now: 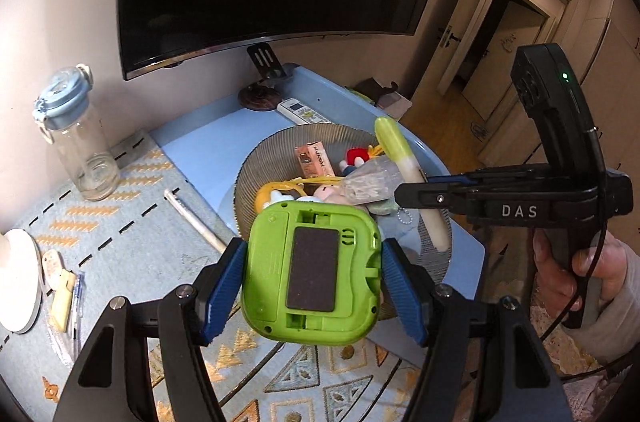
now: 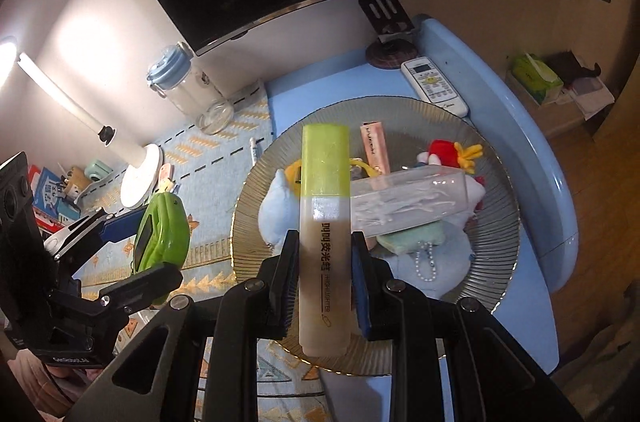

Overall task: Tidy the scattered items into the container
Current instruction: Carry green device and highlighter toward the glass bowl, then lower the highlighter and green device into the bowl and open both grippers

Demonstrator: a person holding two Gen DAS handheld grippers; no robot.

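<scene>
My left gripper (image 1: pixel 314 268) is shut on a green square gadget (image 1: pixel 312 272), held above the near rim of the ribbed glass plate (image 1: pixel 256 162). My right gripper (image 2: pixel 325 262) is shut on a yellow highlighter (image 2: pixel 325 206), held over the plate (image 2: pixel 496 262). The plate holds a pink box (image 2: pixel 374 146), plush toys (image 2: pixel 276 210), a clear tube (image 2: pixel 412 200) and a red and yellow toy (image 2: pixel 452 150). The gadget also shows in the right wrist view (image 2: pixel 162 234), left of the plate.
A clear bottle with a blue lid (image 1: pixel 76 138) stands at the left by the wall. A white pen (image 1: pixel 196 220) lies on the patterned mat. A remote (image 2: pixel 434 84) lies behind the plate. A lamp base (image 2: pixel 140 178) and small items sit at the left.
</scene>
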